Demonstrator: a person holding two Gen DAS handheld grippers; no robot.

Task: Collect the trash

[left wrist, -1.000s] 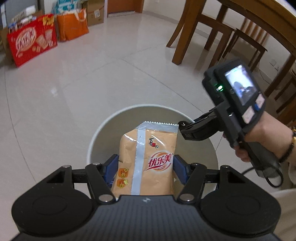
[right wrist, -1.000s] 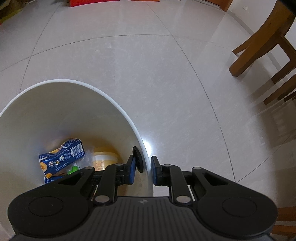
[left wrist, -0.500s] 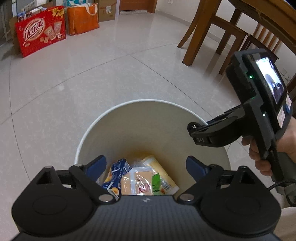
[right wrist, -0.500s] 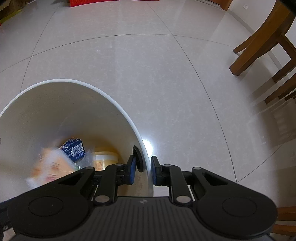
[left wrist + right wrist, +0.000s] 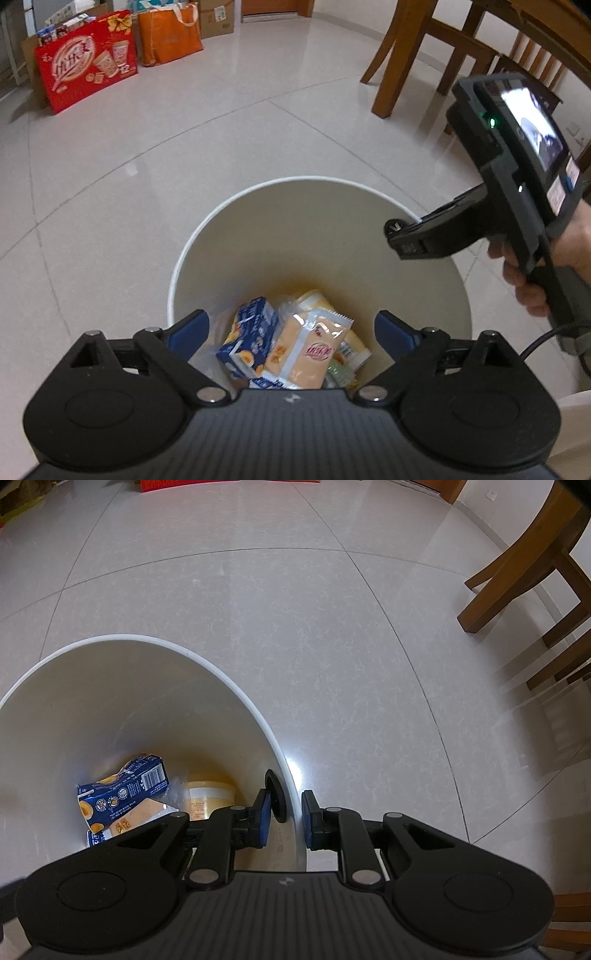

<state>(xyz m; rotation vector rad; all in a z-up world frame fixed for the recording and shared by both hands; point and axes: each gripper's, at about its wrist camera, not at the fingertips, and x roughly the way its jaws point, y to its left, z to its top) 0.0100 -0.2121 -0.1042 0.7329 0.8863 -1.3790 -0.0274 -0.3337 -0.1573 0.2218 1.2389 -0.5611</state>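
A white round bin (image 5: 229, 206) stands on the tiled floor. My left gripper (image 5: 291, 330) hangs open above its mouth, with nothing between the blue pads. An orange snack packet (image 5: 306, 350) lies inside on a blue carton (image 5: 251, 336) and a yellow tub (image 5: 210, 797). My right gripper (image 5: 284, 818) is shut on the bin's rim (image 5: 291, 801), one pad inside the wall and one outside. In the left wrist view the right gripper (image 5: 406, 236) reaches to the rim from the right, held by a hand (image 5: 554, 266).
Wooden chairs and table legs (image 5: 399, 59) stand to the right and behind the bin. A red gift box (image 5: 86, 62) and an orange bag (image 5: 170, 35) sit by the far wall. Open tiled floor (image 5: 295, 627) lies beyond the bin.
My left gripper opened and let go of the orange packet, which dropped into the bin onto the other trash. The right gripper stayed shut on the rim.
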